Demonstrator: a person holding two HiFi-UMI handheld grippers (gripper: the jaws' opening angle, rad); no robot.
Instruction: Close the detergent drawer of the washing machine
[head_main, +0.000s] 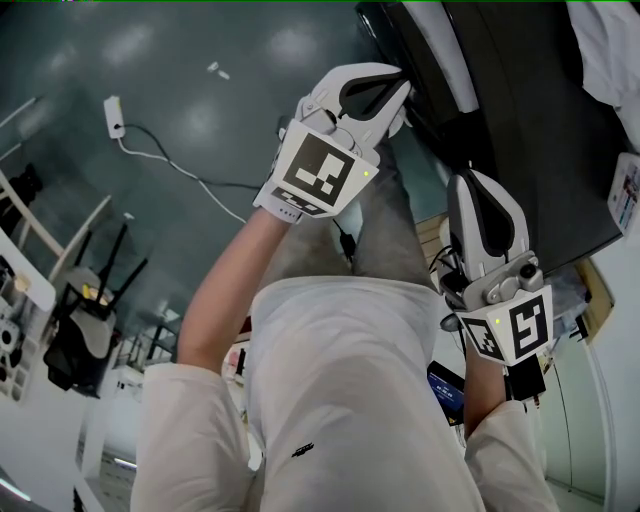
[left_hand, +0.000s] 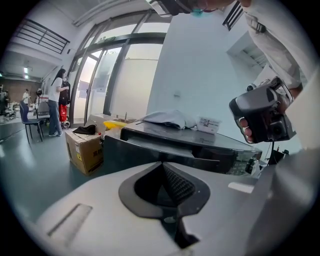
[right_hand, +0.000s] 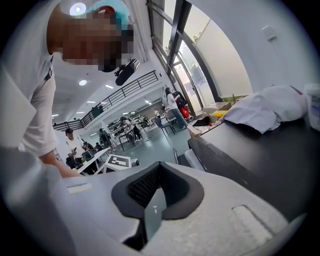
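Observation:
The dark washing machine (head_main: 520, 120) stands at the upper right of the head view. Its top (left_hand: 200, 137) runs across the left gripper view, and a dark drawer front (left_hand: 150, 152) juts out toward me with a paler tray behind it. That drawer (right_hand: 200, 157) also shows just beyond the right gripper's tips. My left gripper (head_main: 398, 85) is shut and holds nothing, its tips right by the machine's near edge. My right gripper (head_main: 482, 185) is shut and empty too, and sits in front of the dark panel. I cannot tell whether either gripper touches the drawer.
A white cloth (left_hand: 167, 119) and a small printed card (left_hand: 209, 124) lie on the machine's top. A cardboard box (left_hand: 84, 150) stands on the floor to the left of the machine. A white cable (head_main: 170, 165) trails over the grey floor. People and desks are far off.

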